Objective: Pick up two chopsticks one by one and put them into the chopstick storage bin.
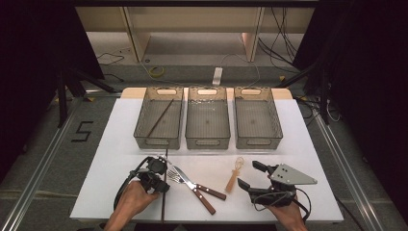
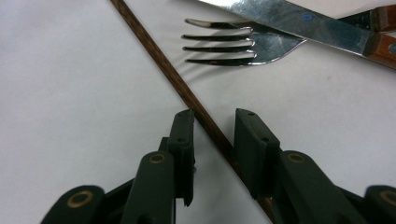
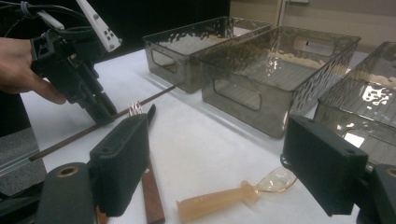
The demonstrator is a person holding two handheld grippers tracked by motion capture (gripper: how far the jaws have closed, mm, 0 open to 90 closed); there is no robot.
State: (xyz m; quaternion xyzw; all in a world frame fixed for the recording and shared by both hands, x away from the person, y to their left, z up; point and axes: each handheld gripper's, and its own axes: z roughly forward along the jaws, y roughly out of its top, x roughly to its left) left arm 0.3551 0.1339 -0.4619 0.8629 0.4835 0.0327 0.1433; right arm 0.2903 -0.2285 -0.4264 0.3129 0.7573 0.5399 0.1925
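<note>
White table point(image 1: 120, 144), three clear plastic bins point(image 1: 207, 123) in a row at the far side, one chopstick point(image 1: 160, 118) already lying in the leftmost; nearer, a fork point(image 1: 176, 176) and a wood-handled knife point(image 1: 202, 188) crossed, a small translucent amber spoon point(image 1: 234, 174) to their right.

Work in hand: a second chopstick point(image 2: 187, 93), thin dark wood, flat on the table just left of the fork, running from the near edge toward the leftmost bin; probably light, stiff, round and smooth, so likely to roll or pivot between flat pads; little height above the table, so pads need to go right down to the surface; best taken near mid-length for balance, clear of the fork tines.

Left gripper point(image 2: 212, 126) straddling the chopstick, shaft passing diagonally between the jaws, close against the right-hand pad as that view shows it, a gap on the other side; narrowed but not yet clamped.

Right gripper point(image 3: 210, 154) near the spoon, jaws spread wide, nothing between them.
</note>
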